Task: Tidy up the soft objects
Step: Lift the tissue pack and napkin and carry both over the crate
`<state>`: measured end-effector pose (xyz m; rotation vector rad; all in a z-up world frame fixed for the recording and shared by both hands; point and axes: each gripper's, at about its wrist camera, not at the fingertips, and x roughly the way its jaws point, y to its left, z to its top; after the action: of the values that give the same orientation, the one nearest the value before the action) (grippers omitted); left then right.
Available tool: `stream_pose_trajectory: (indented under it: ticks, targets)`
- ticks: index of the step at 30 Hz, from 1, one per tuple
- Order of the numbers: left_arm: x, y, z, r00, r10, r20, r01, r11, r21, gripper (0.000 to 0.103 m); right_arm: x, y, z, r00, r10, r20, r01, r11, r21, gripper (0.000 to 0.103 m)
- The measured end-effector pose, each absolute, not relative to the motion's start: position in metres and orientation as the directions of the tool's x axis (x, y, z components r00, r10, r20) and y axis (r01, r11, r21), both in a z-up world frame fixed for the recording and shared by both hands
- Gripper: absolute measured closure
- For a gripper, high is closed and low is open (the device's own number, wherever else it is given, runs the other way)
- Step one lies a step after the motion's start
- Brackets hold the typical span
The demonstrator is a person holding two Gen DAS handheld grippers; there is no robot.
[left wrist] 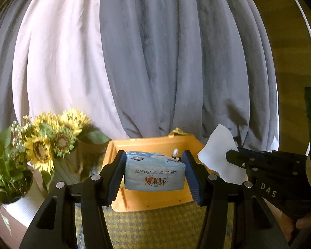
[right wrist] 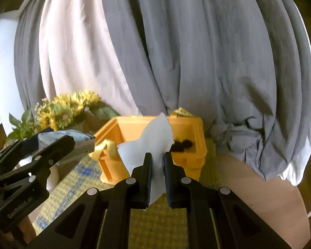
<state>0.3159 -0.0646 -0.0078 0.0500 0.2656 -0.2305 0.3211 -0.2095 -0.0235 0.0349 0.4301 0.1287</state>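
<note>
My left gripper (left wrist: 154, 169) is shut on a light blue tissue pack (left wrist: 154, 171) with printed lettering and holds it above the orange plastic bin (left wrist: 149, 204). The pack also shows in the right wrist view (right wrist: 72, 136), left of the bin (right wrist: 184, 122). My right gripper (right wrist: 157, 164) is shut on a white tissue sheet (right wrist: 153, 143) that stands up between its fingers, in front of the bin. In the left wrist view the sheet (left wrist: 217, 155) and the right gripper (left wrist: 234, 158) sit at the bin's right edge. A dark object (right wrist: 182, 145) lies inside the bin.
Grey and white curtains (left wrist: 155, 62) hang behind the table. A sunflower bouquet (left wrist: 51, 141) and a potted plant (left wrist: 6, 176) stand left of the bin. A yellow-blue checked cloth (right wrist: 155, 224) covers the wooden table (right wrist: 259, 197). A yellow ribbon (right wrist: 109, 147) hangs on the bin's left side.
</note>
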Motion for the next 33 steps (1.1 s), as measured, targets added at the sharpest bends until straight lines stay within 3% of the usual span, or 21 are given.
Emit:
stream_pose_trajectory:
  ticks: [18,33]
  targets:
    - [0.347,-0.062,0.022,0.964,-0.206,-0.171,0.220,0.973,0.073,0.049,0.353,-0.201,0.002,0.932,0.137,-0.335,-0.129,0.991,0.046,0.090]
    - [0.396,-0.066,0.015,0.963,-0.199,-0.180,0.221,0.969,0.113,0.049,0.405,-0.207,-0.006,0.921,0.115,-0.373,-0.108,0.993,0.038,0.090]
